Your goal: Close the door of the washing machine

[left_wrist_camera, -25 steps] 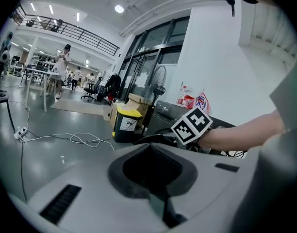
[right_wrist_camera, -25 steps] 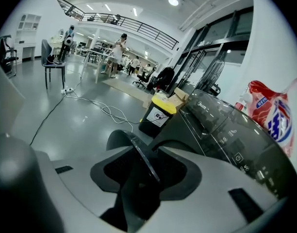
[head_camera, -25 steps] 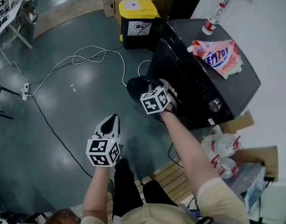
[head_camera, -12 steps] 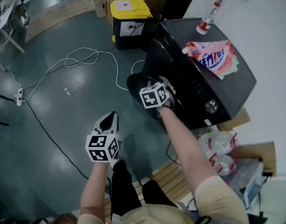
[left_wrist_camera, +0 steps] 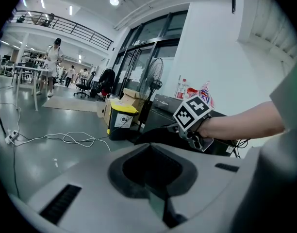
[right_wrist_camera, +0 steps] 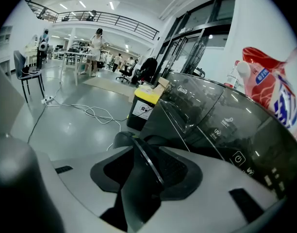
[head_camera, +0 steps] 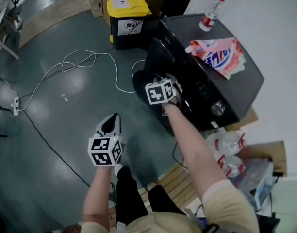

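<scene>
Dark grey box-shaped washing machine (head_camera: 245, 89) at the upper right of the head view, with its round dark door (head_camera: 141, 84) swung out from the front, toward the centre of the frame. Right gripper (head_camera: 173, 89) directly at the free edge of this door; left gripper (head_camera: 111, 125) at the lower left, well apart from it and pointing at the floor, so clearly the right hand for this job. In the right gripper view, door seen edge-on, its thin rim running from the bottom centre up toward the machine's front, between the jaws. Right gripper spread wide around that rim, without visible pressing of the pads on it. Left gripper apparently closed at the tips and empty. Judging from this, closing means swinging the door to the upper right, back against the dark front.
</scene>
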`<state>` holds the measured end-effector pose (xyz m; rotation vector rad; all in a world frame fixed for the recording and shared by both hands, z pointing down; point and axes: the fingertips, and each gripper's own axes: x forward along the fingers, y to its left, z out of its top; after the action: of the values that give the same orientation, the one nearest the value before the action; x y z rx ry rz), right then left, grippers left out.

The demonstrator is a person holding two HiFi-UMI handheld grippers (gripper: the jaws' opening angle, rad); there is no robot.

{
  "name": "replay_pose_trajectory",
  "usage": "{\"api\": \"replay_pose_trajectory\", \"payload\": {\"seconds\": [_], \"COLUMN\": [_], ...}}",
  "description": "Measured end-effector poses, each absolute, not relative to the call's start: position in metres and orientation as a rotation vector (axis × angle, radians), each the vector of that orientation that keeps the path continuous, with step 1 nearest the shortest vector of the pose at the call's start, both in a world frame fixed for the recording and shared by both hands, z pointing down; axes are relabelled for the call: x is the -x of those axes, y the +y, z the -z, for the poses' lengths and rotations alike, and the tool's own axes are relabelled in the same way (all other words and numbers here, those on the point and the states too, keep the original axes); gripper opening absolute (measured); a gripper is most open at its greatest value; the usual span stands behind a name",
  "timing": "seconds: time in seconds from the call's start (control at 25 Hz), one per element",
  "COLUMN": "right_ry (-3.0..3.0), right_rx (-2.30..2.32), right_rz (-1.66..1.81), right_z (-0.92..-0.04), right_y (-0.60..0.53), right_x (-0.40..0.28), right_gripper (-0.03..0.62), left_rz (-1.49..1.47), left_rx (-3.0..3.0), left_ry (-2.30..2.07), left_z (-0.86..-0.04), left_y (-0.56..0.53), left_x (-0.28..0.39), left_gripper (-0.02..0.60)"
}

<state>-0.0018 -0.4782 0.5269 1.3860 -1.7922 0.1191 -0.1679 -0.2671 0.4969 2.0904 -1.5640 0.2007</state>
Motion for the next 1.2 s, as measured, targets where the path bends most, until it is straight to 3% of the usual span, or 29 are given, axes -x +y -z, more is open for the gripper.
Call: {"api": "replay_pose_trajectory", "payload": {"seconds": [1.2], "right_ry": [-1.656], "right_rx": [-1.488], "right_rz": [0.004], "right_z": [-0.534], "right_y": [-0.508], "right_x": [-0.023], "right_gripper": [0.153], "left_rz": [-0.201], "left_rx": [-2.076], "left_ry": [-1.582], "left_z": [-0.511], "left_y": [-0.256], "left_x": [0.194], "left_gripper": [0.005]}}
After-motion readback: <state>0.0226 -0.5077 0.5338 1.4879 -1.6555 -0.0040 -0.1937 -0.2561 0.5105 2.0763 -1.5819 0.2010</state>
